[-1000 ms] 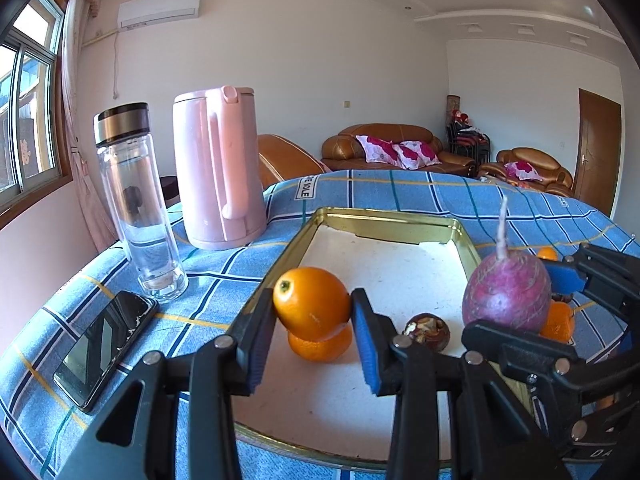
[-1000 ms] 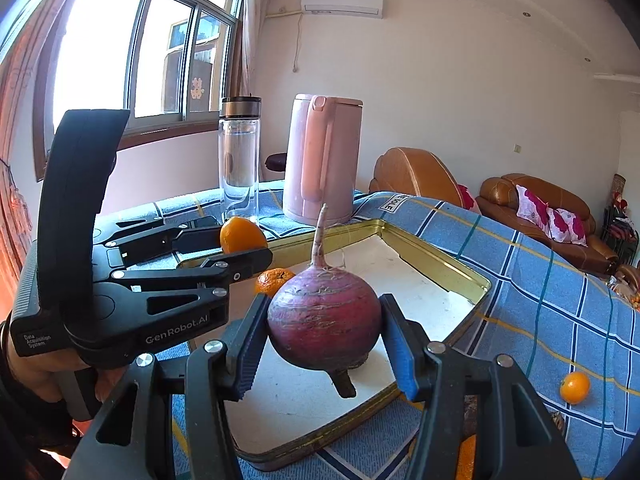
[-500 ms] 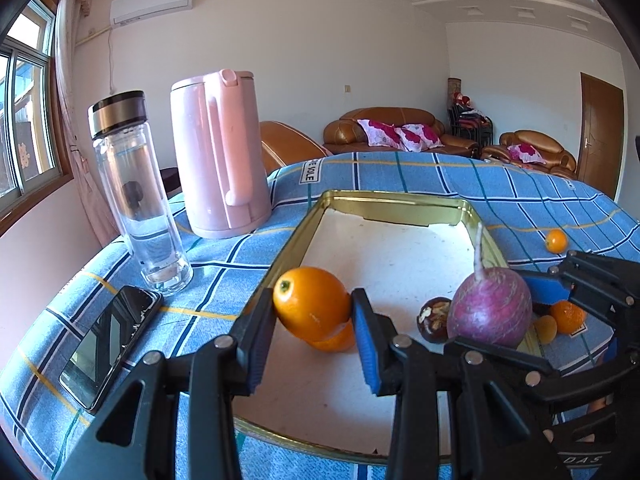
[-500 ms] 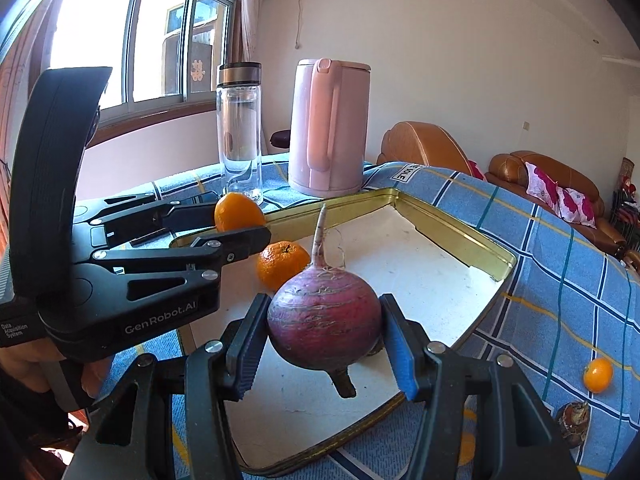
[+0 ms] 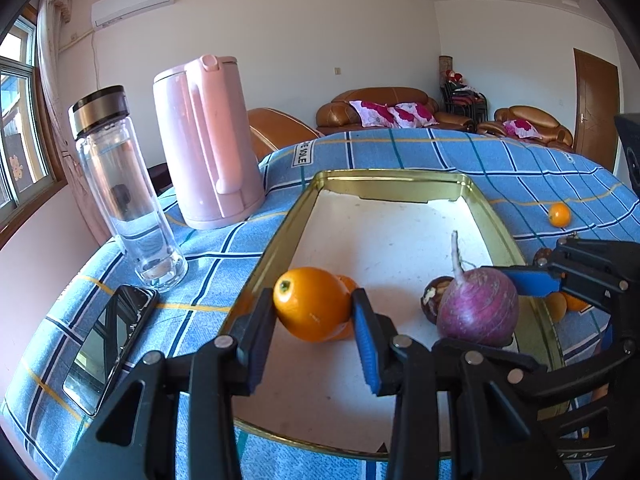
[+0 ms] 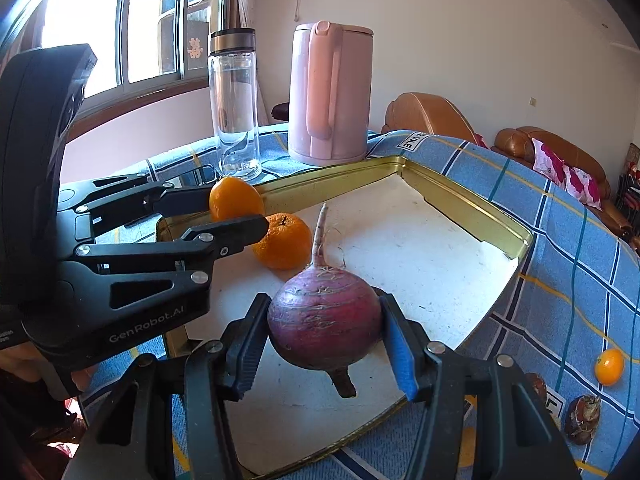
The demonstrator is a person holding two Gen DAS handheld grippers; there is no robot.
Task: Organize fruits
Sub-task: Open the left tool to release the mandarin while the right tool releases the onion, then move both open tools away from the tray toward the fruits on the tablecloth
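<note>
My left gripper (image 5: 314, 312) is shut on an orange (image 5: 311, 303) and holds it just above the near left part of the gold-rimmed tray (image 5: 276, 248). It also shows in the right wrist view (image 6: 236, 208). A mandarin (image 6: 283, 246) lies on the tray right behind it. My right gripper (image 6: 324, 332) is shut on a purple radish (image 6: 324, 322), low over the tray's near right part (image 6: 460, 196). The radish also shows in the left wrist view (image 5: 478, 308). A brown fruit (image 5: 434, 300) lies on the tray beside the radish.
A pink kettle (image 5: 208, 144), a glass bottle (image 5: 124, 196) and a phone (image 5: 104, 344) stand left of the tray on the blue checked cloth (image 5: 540, 176). A small orange (image 6: 609, 366) and brown fruits (image 6: 582, 414) lie on the cloth right of the tray.
Both grippers have come lower and closer to the tray floor, still holding the orange and the radish. The radish has shifted left, further over the tray.
</note>
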